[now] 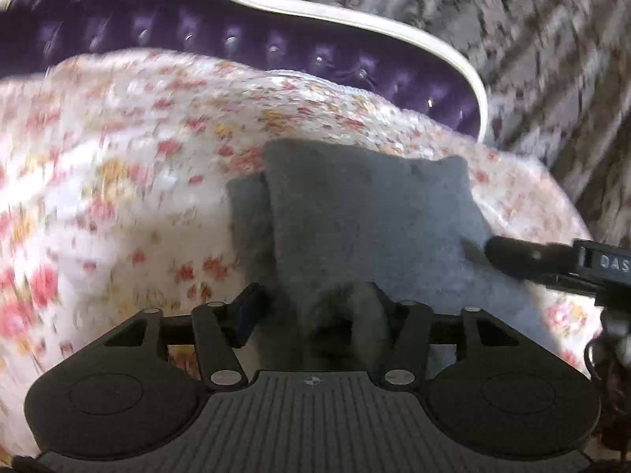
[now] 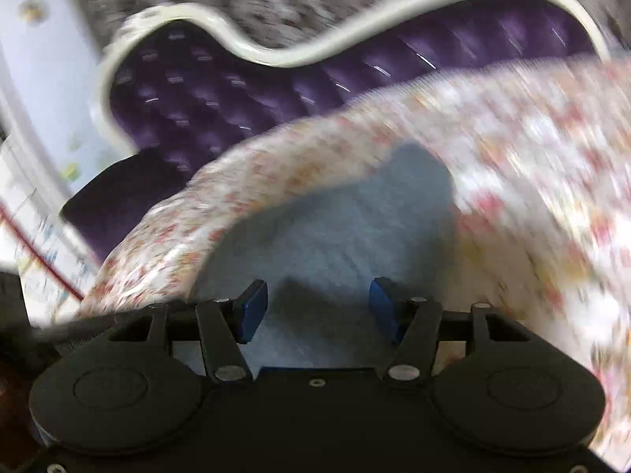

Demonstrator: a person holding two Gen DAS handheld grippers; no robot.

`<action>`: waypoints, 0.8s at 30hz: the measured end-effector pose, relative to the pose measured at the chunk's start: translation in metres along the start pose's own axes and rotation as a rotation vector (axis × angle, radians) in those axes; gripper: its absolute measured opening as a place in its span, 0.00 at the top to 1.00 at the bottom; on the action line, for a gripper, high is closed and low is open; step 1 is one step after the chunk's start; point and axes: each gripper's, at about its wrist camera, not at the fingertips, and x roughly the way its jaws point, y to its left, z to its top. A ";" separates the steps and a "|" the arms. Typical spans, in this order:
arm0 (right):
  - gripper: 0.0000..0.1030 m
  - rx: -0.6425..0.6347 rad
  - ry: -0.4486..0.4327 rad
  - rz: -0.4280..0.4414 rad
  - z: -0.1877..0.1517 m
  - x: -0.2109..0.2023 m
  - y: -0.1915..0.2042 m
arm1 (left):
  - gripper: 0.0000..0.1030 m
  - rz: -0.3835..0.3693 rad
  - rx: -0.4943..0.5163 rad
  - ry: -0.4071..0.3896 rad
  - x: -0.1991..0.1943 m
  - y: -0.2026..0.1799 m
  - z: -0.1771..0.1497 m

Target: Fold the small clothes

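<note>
Grey cloth (image 1: 366, 213) on floral bed (image 1: 118, 197), straight ahead of both tools; left tool (image 1: 315, 315) pinches its near edge, right tool (image 2: 315, 307) spread above it.

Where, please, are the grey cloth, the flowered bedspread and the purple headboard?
grey cloth (image 1: 366, 213): left wrist view, middle of its top layer.
flowered bedspread (image 1: 130, 138): left wrist view, bare patch left of the cloth.
purple headboard (image 2: 197, 90): right wrist view, tufted padding.

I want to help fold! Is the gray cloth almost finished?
Partly. The gray cloth already lies doubled over on the flowery bedspread. The left gripper is pinching its near edge; the right gripper is open above it. Flattening and letting go still remain.
</note>
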 end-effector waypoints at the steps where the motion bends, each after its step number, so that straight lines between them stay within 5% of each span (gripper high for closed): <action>1: 0.42 -0.006 -0.003 -0.004 0.001 -0.003 0.001 | 0.41 0.004 -0.014 0.001 -0.002 0.003 -0.002; 6: 0.39 -0.147 -0.076 0.005 0.011 -0.012 0.026 | 0.41 0.006 -0.024 0.000 -0.006 0.003 -0.003; 10: 0.38 -0.190 -0.035 0.013 0.026 0.018 0.026 | 0.41 0.018 -0.016 -0.012 -0.004 -0.002 -0.004; 16: 0.37 -0.141 -0.010 -0.201 0.047 0.057 -0.016 | 0.34 0.050 0.016 -0.025 -0.003 -0.006 -0.003; 24: 0.06 -0.174 -0.137 -0.327 0.034 -0.003 -0.013 | 0.28 0.120 0.090 -0.088 -0.023 -0.021 -0.004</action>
